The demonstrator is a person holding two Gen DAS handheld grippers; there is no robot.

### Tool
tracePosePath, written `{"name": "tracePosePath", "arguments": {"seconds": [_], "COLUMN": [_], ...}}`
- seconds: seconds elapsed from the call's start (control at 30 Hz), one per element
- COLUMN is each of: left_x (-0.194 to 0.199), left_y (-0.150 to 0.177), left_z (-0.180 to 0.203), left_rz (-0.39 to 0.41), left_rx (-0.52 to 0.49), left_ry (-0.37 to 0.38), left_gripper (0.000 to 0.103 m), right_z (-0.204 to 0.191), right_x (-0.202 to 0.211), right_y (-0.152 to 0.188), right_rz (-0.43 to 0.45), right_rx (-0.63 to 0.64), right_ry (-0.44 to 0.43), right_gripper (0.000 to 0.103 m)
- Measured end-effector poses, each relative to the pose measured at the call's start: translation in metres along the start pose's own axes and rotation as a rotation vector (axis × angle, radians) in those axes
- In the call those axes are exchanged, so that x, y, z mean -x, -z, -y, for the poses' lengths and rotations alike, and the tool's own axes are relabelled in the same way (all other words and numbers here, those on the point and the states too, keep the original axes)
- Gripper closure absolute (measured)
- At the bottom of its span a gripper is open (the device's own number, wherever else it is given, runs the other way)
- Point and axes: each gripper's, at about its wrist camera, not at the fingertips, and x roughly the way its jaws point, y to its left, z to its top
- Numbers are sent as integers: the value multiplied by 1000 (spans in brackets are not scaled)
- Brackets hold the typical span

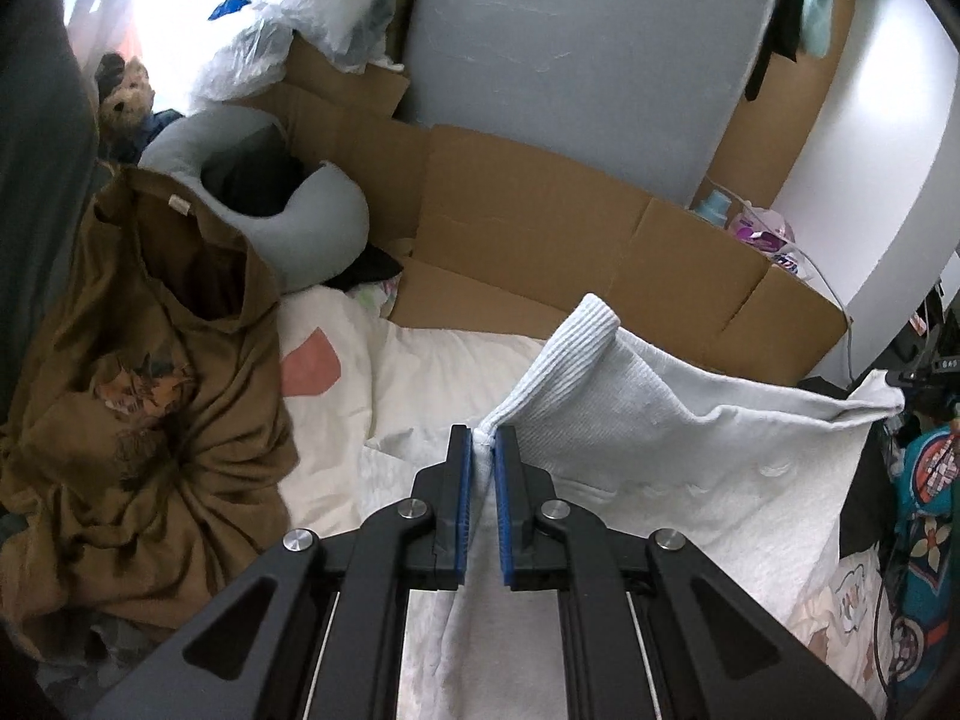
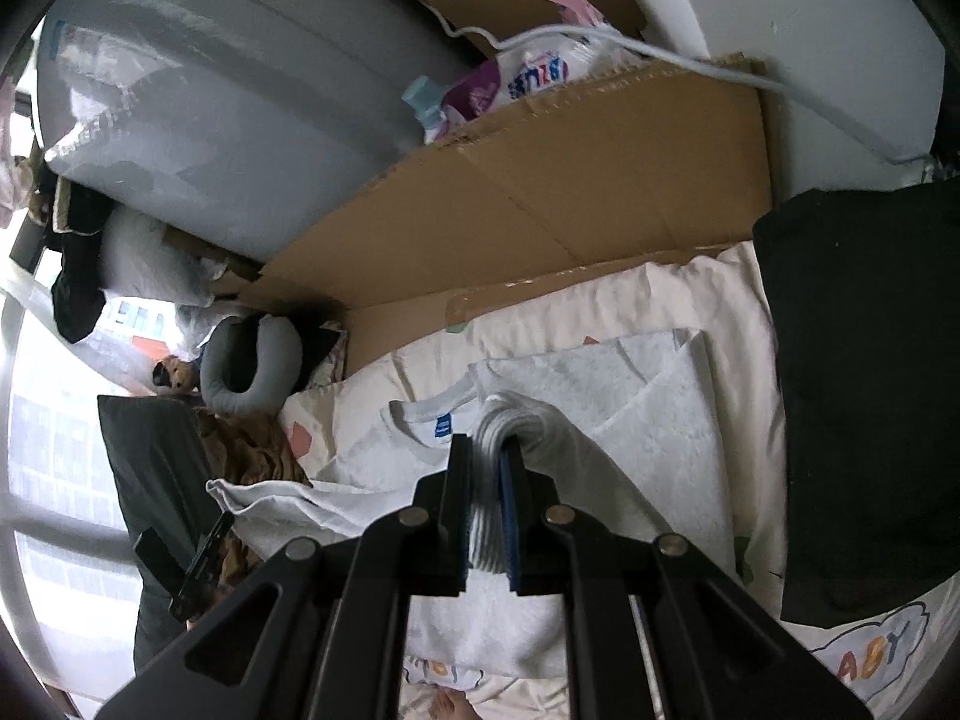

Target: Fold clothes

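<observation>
A white sweatshirt (image 1: 690,450) lies on a cream bedsheet (image 1: 384,384), partly lifted. My left gripper (image 1: 485,441) is shut on a bunched edge of it, just below a ribbed cuff (image 1: 579,336) that stands up behind the fingers. In the right wrist view the same white sweatshirt (image 2: 648,414) shows its collar with a blue label (image 2: 443,425). My right gripper (image 2: 486,450) is shut on gathered ribbed fabric of it. The other gripper (image 2: 201,564) shows at the lower left of that view, holding a stretched edge.
A crumpled brown shirt (image 1: 144,384) lies left on the bed, beside a grey neck pillow (image 1: 288,198). Flattened cardboard (image 1: 540,240) lines the far side. A black garment (image 2: 864,396) lies at the right on the bedsheet (image 2: 708,294). A bare foot (image 2: 450,705) shows at the bottom.
</observation>
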Motion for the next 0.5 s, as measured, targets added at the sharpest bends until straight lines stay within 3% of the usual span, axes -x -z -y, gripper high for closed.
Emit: {"name": "tracePosePath", "arguments": {"seconds": [0.5], "left_x": [-68], "left_y": [18], "left_z": [-20], "left_rz": [-62], "left_rx": [38], "left_ry": [-32], "left_gripper": [96], "right_z": [45], "right_x": [-99], "right_y": [-14], "right_rz": [-61], "right_rx": [-137], "right_ry": [78], "right_gripper": [96]}}
